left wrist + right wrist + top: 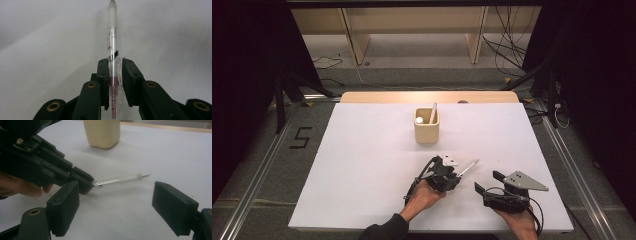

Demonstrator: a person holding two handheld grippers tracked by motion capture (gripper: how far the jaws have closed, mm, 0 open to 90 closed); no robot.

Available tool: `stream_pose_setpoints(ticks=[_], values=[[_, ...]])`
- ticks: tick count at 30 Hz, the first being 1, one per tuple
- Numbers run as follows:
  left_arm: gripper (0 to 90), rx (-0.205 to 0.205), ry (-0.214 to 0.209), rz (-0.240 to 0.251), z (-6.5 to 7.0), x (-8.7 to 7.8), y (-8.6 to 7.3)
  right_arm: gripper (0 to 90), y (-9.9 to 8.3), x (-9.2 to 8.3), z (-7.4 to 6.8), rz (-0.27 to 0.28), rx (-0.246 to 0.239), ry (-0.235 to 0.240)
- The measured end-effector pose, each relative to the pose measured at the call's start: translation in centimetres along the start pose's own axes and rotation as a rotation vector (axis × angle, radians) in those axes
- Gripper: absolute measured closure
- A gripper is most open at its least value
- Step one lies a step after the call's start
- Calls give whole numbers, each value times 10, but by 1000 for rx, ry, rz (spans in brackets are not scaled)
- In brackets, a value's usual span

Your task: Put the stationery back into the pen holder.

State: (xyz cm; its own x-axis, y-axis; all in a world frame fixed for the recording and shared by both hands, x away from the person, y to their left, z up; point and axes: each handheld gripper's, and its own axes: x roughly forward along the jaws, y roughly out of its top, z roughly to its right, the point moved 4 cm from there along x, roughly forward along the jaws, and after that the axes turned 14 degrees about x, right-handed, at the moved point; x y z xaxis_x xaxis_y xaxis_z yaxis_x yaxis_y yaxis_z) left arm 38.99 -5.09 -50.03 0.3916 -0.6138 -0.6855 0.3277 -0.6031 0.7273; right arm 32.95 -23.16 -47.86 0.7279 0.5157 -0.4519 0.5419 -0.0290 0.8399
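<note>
**Pen pinched at its back end, tip free**

Here the left tongs (115, 82) are clamped on a slim clear-plastic pen with a frosted grip sleeve and reddish ink core (112, 42). They hold it near its rear end, so most of the barrel juts out ahead, low over the white table (362, 150). Such a pen is likely light and stiff, but its smooth round barrel may roll or swivel between flat pads; a hold nearer the middle or on the frosted sleeve would probably steady it. The right tongs (122, 210) stand wide open and empty, just beside the pen's tip. Farther back sits a cream, square-sided pen cup (427, 131) already holding a white pen (433, 113), well apart from both hands.
</note>
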Motion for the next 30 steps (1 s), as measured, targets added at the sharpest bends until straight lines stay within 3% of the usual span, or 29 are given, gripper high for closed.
stream_pose_setpoints(ticks=[8, 19, 30], values=[[763, -30, -5, 63, -11, -22, -4, 224, -1, 4, -2, -14, 62, 48], [763, -69, -4, 126, -23, -50, -18, 226, 3, 15, -7, -32, 249, 177], [763, -101, -11, 159, -32, -70, -32, 230, 10, 40, -21, -75, 412, 304]])
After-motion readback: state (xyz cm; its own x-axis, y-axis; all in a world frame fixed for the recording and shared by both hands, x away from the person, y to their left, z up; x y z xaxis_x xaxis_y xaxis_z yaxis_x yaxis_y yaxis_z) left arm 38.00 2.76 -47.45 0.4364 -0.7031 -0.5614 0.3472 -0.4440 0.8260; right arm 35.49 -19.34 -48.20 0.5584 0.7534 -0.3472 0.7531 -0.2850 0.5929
